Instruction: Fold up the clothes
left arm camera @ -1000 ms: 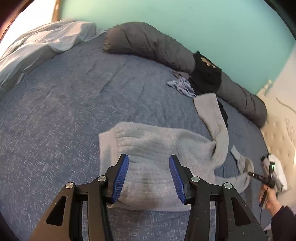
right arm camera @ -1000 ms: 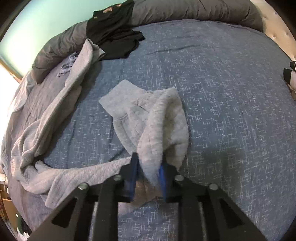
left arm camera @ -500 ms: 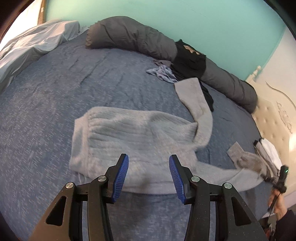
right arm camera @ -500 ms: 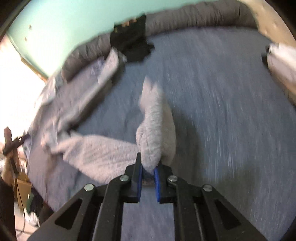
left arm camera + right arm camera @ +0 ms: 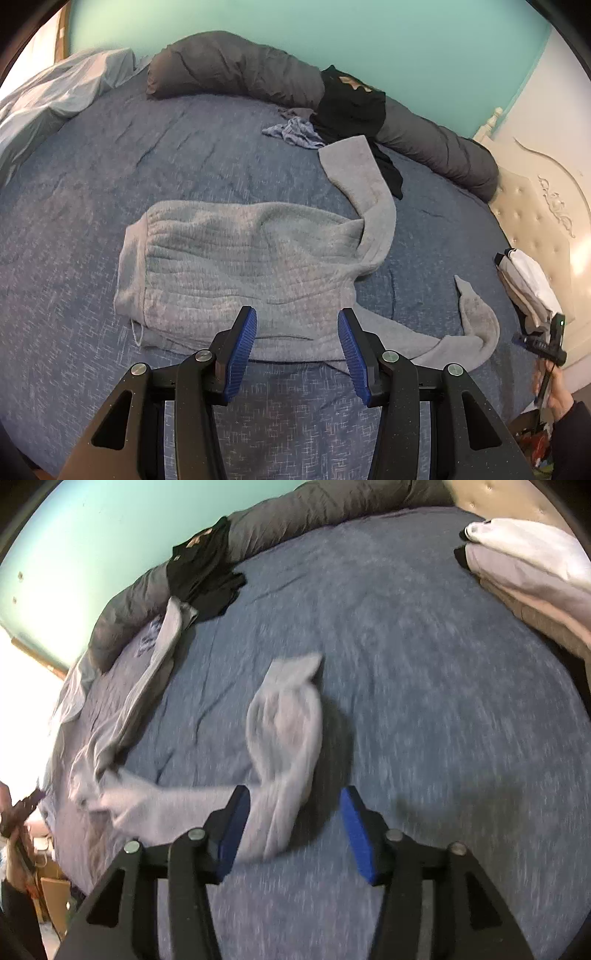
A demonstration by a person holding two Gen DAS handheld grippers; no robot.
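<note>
Presently, one grey knit sweater lay spread on the blue bedspread, sleeves trailing. Left gripper hovered agape and empty above its near edge; right gripper — jaws just opened — had the sleeve end loose between them. Soft, thick, limp — likely best pinched at cuff or hem.

A light grey ribbed sweater lies mid-frame on a blue bedspread flecked white, a black garment upper right, against a turquoise wall.
</note>
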